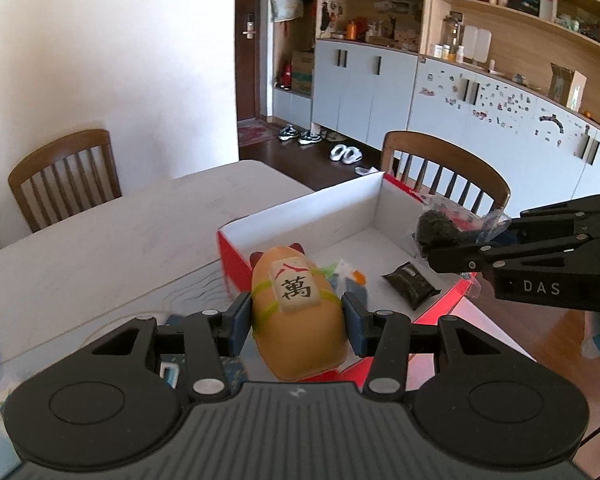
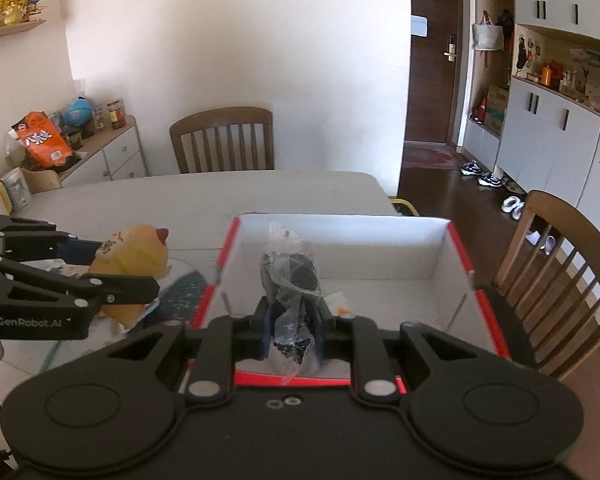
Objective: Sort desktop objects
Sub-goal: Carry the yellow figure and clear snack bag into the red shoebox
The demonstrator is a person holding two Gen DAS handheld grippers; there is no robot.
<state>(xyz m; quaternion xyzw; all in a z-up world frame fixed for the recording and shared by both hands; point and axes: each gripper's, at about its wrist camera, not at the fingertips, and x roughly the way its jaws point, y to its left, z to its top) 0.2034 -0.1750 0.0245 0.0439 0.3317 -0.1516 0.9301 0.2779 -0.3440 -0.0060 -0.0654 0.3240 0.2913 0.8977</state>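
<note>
My left gripper (image 1: 296, 320) is shut on an orange animal figurine (image 1: 298, 316) with a mahjong tile on its back, held over the near left corner of a red box with white inner walls (image 1: 300, 212). In the right wrist view the figurine (image 2: 130, 268) hangs just left of the box (image 2: 340, 240). My right gripper (image 2: 291, 330) is shut on a clear plastic bag with a dark object inside (image 2: 290, 280), above the box's near edge. From the left wrist view that bag (image 1: 448, 228) and the right gripper (image 1: 432, 256) hover over the box's right side.
Inside the box lie a dark packet (image 1: 410, 286) and a small white-orange item (image 1: 350, 272). Wooden chairs (image 1: 66, 178) (image 1: 444, 172) stand around the white table (image 1: 100, 240). A side cabinet with snacks (image 2: 80, 148) is at the left. Cupboards line the right wall.
</note>
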